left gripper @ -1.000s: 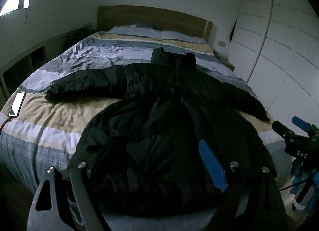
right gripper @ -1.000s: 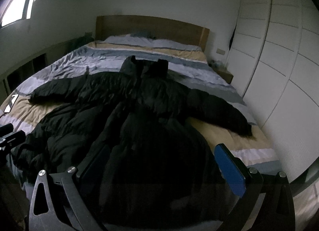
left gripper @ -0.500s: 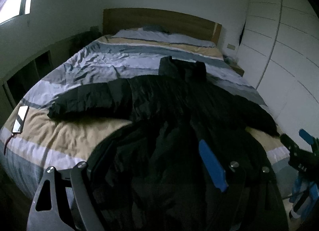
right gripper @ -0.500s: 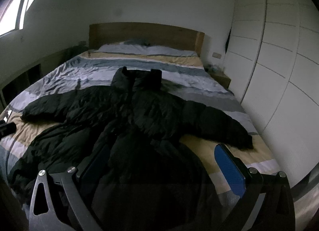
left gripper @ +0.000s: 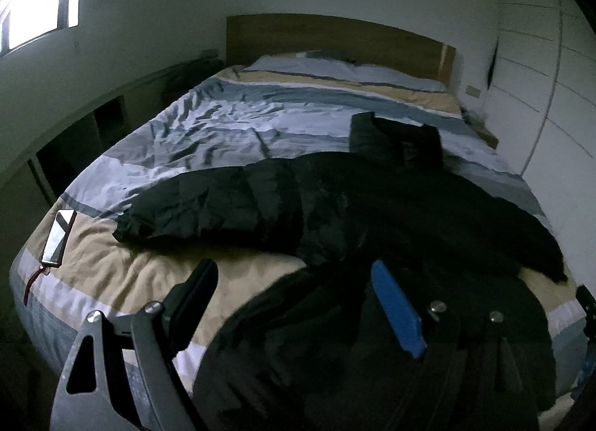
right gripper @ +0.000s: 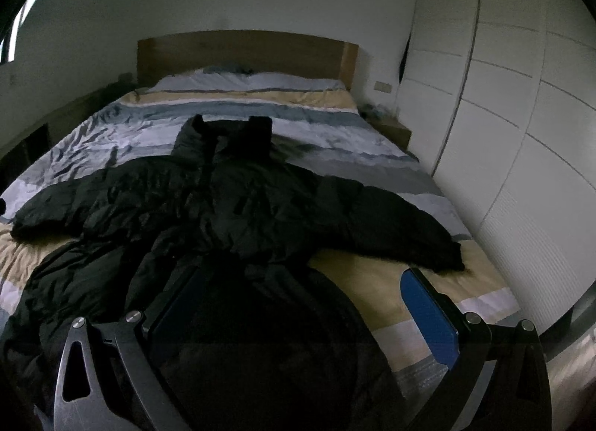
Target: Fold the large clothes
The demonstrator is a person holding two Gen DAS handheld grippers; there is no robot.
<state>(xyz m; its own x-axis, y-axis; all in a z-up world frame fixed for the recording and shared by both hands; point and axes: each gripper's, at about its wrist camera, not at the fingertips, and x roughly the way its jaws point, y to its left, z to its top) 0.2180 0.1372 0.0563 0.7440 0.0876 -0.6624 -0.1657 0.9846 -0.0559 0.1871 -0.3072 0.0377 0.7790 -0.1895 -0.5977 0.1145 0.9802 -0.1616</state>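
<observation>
A large black puffer jacket [left gripper: 335,207] lies spread on the striped bed [left gripper: 231,125], collar toward the headboard, sleeves out to both sides. Its hem end is bunched near the foot of the bed. It also shows in the right wrist view [right gripper: 242,207]. My left gripper [left gripper: 298,304] is open and empty, above the bed's near left part beside the jacket's hem. My right gripper [right gripper: 301,312] is open and empty, above the bunched hem. The right sleeve [right gripper: 402,230] lies just beyond it.
A phone [left gripper: 57,233] with a red cord lies at the bed's left edge. White wardrobe doors [right gripper: 503,133] stand close along the right side. A wooden headboard [right gripper: 242,55] and pillows are at the far end. Low shelving [left gripper: 74,140] runs along the left wall.
Both grippers have moved up and back from the jacket. The left view has swung left, so its left finger is now over bare bedding. The jacket lies as before.
</observation>
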